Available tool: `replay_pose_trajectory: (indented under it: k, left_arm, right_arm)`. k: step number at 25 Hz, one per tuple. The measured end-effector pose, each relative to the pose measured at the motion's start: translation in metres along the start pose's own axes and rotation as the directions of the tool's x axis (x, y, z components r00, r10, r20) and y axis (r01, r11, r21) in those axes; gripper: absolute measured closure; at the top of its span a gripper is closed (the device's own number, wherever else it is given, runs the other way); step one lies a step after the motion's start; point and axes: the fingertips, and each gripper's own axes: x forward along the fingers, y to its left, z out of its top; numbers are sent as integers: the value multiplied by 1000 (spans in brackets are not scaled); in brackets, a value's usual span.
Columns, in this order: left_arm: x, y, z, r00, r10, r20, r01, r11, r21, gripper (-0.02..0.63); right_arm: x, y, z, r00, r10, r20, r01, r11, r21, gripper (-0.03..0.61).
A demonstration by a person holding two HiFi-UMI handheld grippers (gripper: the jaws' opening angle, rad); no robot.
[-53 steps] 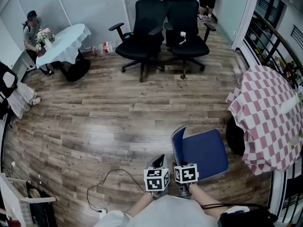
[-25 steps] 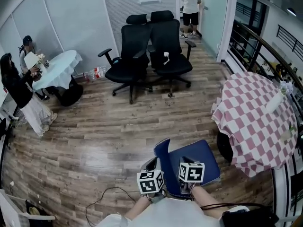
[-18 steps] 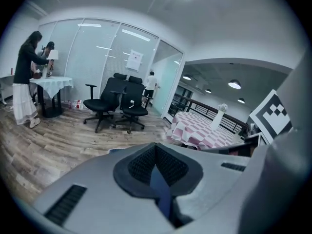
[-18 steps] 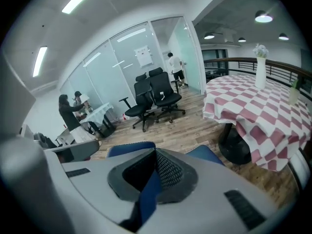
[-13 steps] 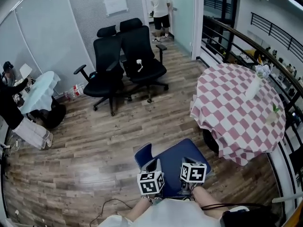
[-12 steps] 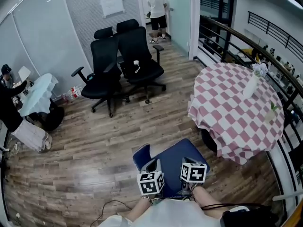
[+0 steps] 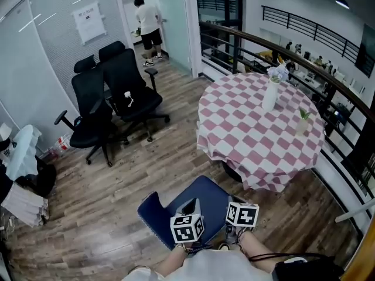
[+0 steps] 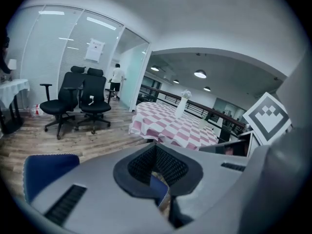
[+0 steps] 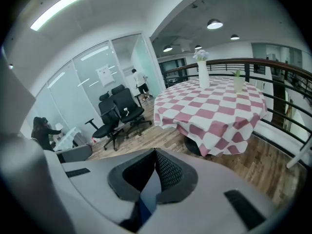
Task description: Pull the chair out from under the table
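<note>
One blue chair (image 7: 199,201) stands on the wood-plank floor (image 7: 117,174), clear of the round table (image 7: 246,127) in pink-and-white check cloth and near its hem. The left gripper (image 8: 157,152) has its jaws pinched on the chair's blue edge, and the right gripper (image 9: 155,157) is likewise closed on it. The room holds black office chairs (image 7: 117,92) by glass partitions, a dark railing (image 7: 246,40), and a white vase (image 7: 270,95) on the table.

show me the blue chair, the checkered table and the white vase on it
blue chair (image 7: 202,195), head view, on the seat
checkered table (image 7: 240,136), head view, on a bare part of the tablecloth
white vase (image 7: 270,96), head view, on its body
</note>
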Motion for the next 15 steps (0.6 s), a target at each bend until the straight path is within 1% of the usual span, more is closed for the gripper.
replay_pose_trajectory:
  k: [4, 7, 11, 15]
  left_arm:
    - [19, -36, -1, 997, -70, -28, 71, 997, 40, 611]
    - [32, -63, -1, 990, -128, -51, 132, 988, 75, 611]
    - [43, -91, 1, 979, -193, -69, 200, 972, 125, 611]
    - [50, -113, 0, 964, -248, -94, 260, 951, 165, 611]
  right_arm:
    - [-18, -40, 11, 996, -69, 57, 65, 996, 68, 560]
    - [-31, -70, 15, 989, -124, 85, 113, 986, 122, 560]
    - [-49, -98, 16, 976, -183, 120, 157, 968, 195, 560]
    - [-65, -116, 14, 961, -238, 142, 199, 950, 240, 560]
